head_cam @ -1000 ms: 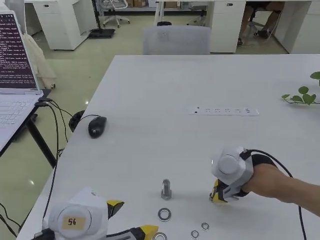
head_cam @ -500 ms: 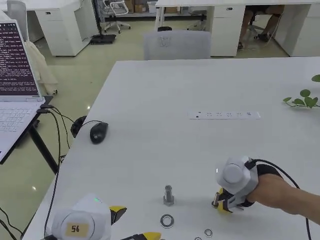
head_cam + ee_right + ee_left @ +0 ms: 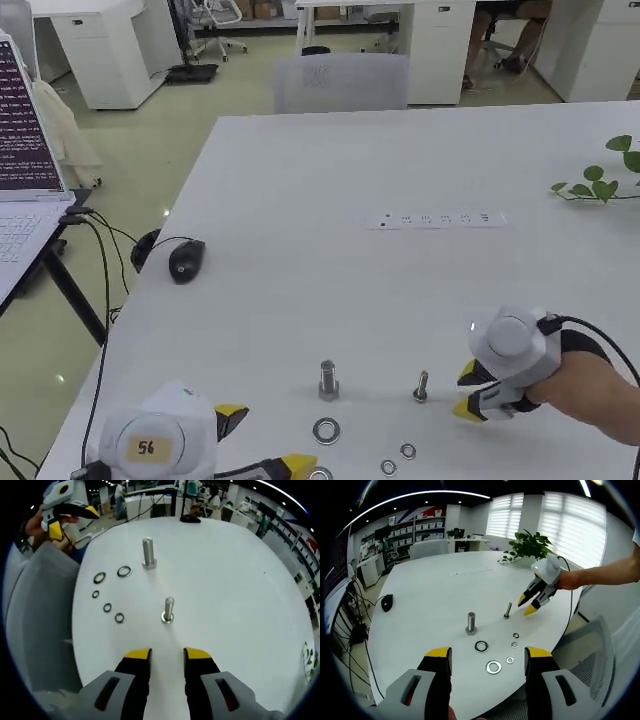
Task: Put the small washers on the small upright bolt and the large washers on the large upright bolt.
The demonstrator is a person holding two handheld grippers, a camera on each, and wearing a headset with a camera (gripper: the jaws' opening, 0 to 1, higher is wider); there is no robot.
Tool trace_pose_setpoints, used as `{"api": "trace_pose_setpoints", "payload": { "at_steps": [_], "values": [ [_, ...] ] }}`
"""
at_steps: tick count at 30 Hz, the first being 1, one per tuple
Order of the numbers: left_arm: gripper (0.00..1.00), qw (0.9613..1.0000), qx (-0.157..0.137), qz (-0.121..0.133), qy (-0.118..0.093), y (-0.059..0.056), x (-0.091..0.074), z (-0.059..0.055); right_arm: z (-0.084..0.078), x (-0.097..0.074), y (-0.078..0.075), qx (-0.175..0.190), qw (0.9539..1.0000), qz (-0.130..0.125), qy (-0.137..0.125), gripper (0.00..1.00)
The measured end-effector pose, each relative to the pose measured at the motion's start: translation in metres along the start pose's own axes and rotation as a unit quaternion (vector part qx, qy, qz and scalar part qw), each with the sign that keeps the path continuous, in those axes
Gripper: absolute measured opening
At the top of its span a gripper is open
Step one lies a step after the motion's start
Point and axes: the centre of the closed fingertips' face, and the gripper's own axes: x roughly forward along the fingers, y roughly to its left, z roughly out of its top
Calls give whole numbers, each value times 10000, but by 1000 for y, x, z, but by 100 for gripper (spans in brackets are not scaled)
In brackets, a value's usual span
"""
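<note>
On the white table (image 3: 300, 300) the large upright bolt (image 3: 328, 379) stands on its head, and the small upright bolt (image 3: 421, 386) stands near it at 3 o'clock in the head view. Both shafts are bare. The right gripper (image 3: 466, 391) hovers just beside the small bolt, again at 3 o'clock, apart from it. In the right gripper view its jaws stand a narrow gap apart with nothing between them, pointing at that bolt.

All the washers lie flat on the table at about 6 o'clock of the bolts. Two large washers (image 3: 327, 431) sit below the large bolt. The small washers (image 3: 408, 451) lie in a loose cluster towards 5 o'clock of it; the right gripper view shows three of them.

The left gripper (image 3: 265, 437) hangs over the near table edge at 7 o'clock of the large bolt, jaws spread wide and empty.

A mouse (image 3: 186, 261) lies far off at 10 o'clock, and a power strip (image 3: 436, 220) at 12.
</note>
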Motion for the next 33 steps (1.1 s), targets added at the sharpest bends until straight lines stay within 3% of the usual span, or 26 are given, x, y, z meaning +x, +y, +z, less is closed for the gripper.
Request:
{"api": "trace_pose_setpoints", "payload": {
  "at_steps": [8, 17, 28, 33],
  "values": [
    [58, 9999, 66, -84, 39, -7, 0, -2, -19, -1, 32, 197, 9998, 71, -71, 27],
    [58, 9998, 103, -168, 90, -16, -1, -11, -17, 4, 57, 153, 9996, 147, -167, 26],
    [58, 9997, 99, -167, 131, -24, -4, -20, 13, 26, 70, -124, 9990, 360, -252, 23],
    [58, 9998, 58, -128, 119, -26, -6, -24, 27, 38, 75, -415, 9977, 475, -233, 23]
  ]
}}
